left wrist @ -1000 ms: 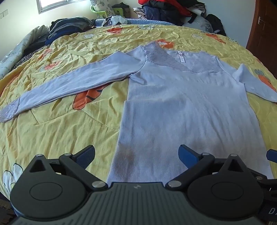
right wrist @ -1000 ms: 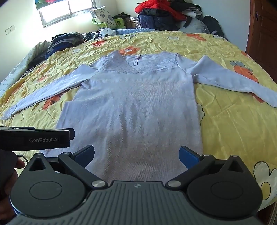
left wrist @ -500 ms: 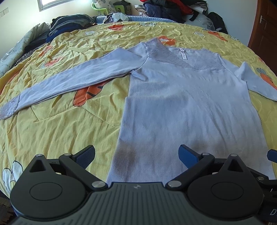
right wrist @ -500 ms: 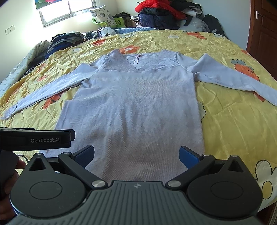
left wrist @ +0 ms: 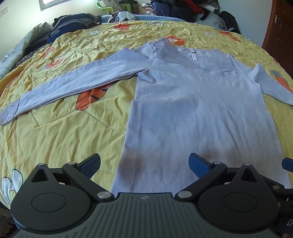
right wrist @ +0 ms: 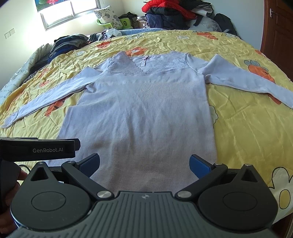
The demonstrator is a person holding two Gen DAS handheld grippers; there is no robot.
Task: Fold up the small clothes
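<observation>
A light lilac long-sleeved top (left wrist: pixel 197 109) lies flat and face up on the yellow bedspread (left wrist: pixel 60 137), sleeves spread out to both sides, lace collar at the far end. It also shows in the right wrist view (right wrist: pixel 144 113). My left gripper (left wrist: pixel 144 164) is open and empty above the hem's left corner. My right gripper (right wrist: pixel 144 163) is open and empty above the hem's middle and right part. The left gripper's body (right wrist: pixel 38 149) shows at the left of the right wrist view.
Piles of clothes (right wrist: pixel 168 14) sit at the far end of the bed, and folded dark clothes (right wrist: pixel 69 42) lie at the far left. A green chair (right wrist: pixel 113 23) and a wooden door (right wrist: pixel 278 29) stand beyond the bed.
Both grippers have tilted or risen slightly, so the top sits a little lower in view. The top has not moved. Both stay open.
</observation>
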